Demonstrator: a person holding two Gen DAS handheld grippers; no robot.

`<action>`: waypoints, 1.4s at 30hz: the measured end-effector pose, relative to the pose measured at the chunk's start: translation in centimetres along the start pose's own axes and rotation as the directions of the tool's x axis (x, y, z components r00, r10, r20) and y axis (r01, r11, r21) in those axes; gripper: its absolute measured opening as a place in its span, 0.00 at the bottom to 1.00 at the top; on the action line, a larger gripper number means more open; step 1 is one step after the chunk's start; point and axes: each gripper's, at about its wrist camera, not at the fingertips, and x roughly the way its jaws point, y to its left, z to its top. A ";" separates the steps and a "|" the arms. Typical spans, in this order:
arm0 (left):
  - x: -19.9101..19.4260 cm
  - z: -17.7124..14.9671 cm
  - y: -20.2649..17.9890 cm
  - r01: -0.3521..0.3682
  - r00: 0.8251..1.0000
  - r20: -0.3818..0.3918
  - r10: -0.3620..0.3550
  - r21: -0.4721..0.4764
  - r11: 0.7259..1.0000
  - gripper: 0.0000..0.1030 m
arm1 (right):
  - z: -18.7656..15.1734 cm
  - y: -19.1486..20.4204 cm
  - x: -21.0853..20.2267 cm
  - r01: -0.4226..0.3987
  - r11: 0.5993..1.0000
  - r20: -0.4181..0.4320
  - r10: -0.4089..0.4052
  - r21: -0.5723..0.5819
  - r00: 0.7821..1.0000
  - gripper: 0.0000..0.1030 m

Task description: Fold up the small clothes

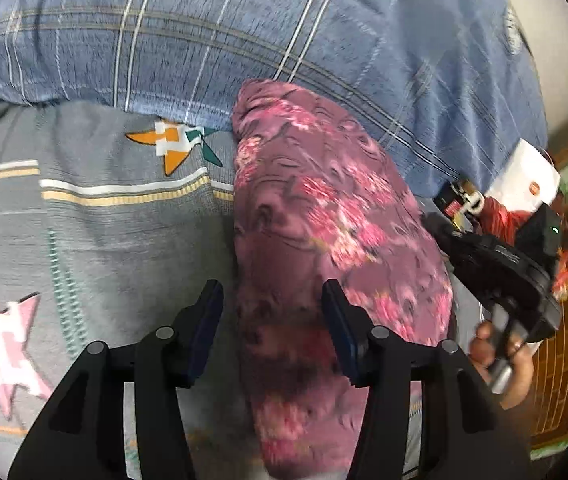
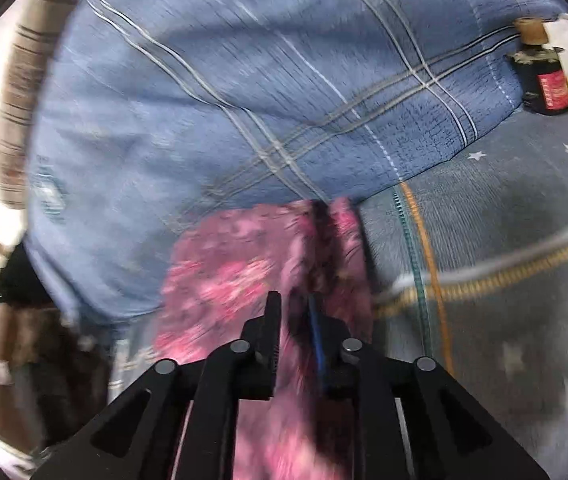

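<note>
I am holding my left gripper [image 1: 272,320] with its jaws parted, pads clear of the cloth; the near end of the pink floral garment [image 1: 323,208] is lying between and beneath them, so nothing is gripped here. My right gripper [image 2: 293,312] is showing a much narrower gap, with cloth running up through it. The blur is hiding whether the pads are pressing, so I cannot tell if it is grasping or merely straddling.

Taking the garment as my landmark: it is resting on the grey star-print sheet [image 1: 96,220], its far end butting against the blue plaid quilt [image 1: 244,40], which is bunched beyond it. Its long axis is running straight away from my left gripper, from the near edge toward the quilt. My right hand [image 1: 499,364] is sitting off the garment's right flank, near its closer end. A dark bottle [image 2: 543,80] is standing well apart from it, by the quilt's far corner.

I am judging both grippers about equally near the closer end, the left centred on the axis, so the next fold likely carries that end toward the quilt.
</note>
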 end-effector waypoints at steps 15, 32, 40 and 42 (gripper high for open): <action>0.9 -5.0 -0.1 -0.077 0.995 -0.055 0.077 0.008 0.997 0.51 | -6.7 0.2 -3.6 0.120 0.972 -0.161 -0.154 -0.202 0.975 0.05; -0.7 -6.9 -1.3 -0.019 0.997 -0.079 0.020 0.009 1.000 0.49 | -10.6 1.7 -6.3 0.008 0.989 -0.114 -0.025 -0.147 0.993 0.15; 1.8 -6.0 -2.6 -0.112 0.986 -0.113 0.119 0.061 0.992 0.53 | -9.6 -0.3 -2.4 0.114 0.987 -0.115 -0.127 -0.116 0.985 0.10; 1.0 -5.3 -2.4 -0.046 0.994 -0.099 0.050 0.039 0.998 0.52 | -9.0 -0.2 -3.2 0.104 0.988 -0.079 -0.113 -0.112 0.990 0.16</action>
